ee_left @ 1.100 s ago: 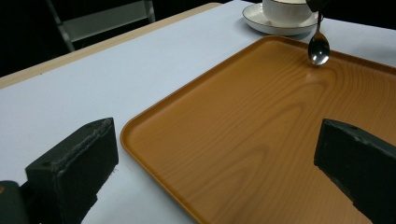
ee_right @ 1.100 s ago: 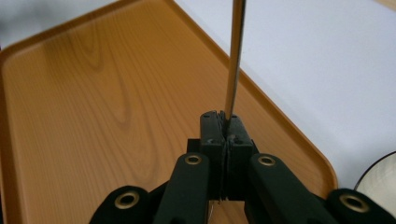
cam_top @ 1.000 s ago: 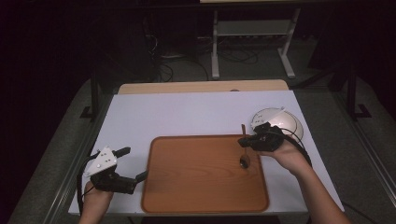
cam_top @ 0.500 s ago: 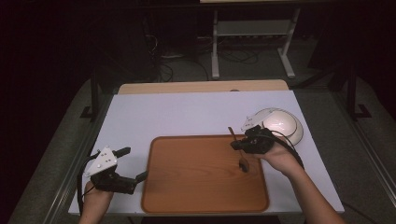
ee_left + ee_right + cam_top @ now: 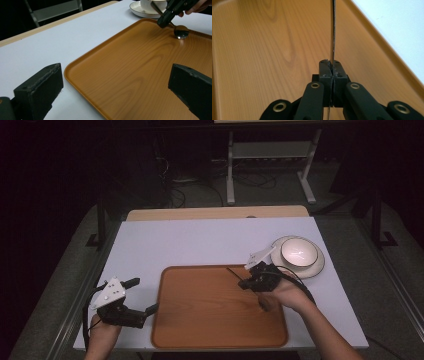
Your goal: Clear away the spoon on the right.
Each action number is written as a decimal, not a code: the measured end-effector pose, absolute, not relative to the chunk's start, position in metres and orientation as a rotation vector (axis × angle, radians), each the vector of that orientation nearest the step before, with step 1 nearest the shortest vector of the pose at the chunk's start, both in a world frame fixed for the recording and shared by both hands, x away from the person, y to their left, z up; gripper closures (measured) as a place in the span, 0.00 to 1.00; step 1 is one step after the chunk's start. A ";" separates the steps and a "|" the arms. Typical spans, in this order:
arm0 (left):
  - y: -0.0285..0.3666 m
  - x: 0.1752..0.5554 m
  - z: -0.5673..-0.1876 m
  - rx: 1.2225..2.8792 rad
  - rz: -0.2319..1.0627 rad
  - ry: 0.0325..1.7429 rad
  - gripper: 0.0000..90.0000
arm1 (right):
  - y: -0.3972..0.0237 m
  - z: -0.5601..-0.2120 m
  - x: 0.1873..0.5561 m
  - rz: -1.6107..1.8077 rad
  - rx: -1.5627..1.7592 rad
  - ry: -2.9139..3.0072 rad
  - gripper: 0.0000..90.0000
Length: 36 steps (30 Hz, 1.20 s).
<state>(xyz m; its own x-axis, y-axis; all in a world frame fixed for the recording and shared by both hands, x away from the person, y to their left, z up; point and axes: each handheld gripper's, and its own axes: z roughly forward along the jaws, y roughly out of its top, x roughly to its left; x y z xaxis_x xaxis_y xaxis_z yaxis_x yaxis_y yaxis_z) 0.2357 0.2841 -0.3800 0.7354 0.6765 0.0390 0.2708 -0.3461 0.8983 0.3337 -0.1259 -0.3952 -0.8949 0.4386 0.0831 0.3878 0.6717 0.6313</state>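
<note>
right gripper (image 5: 246,283): my jaws clenched on the spoon (image 5: 180,31) handle, bowl end resting on the tray (image 5: 200,320), right side | left gripper (image 5: 145,296): jaws released, at tray's near-left edge on the table (image 5: 200,240) | bowl (image 5: 299,251) on saucer, far right

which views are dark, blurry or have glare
High view: the room behind is nearly black, the table evenly lit. Left gripper view: near jaws soft, spoon bowl glints. Right gripper view: sharp at the jaws on the spoon handle, tray softer beyond.
</note>
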 end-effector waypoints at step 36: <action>0.284 0.239 -0.381 1.927 0.509 0.750 0.00 | -0.107 -0.428 0.331 0.913 0.618 2.881 0.72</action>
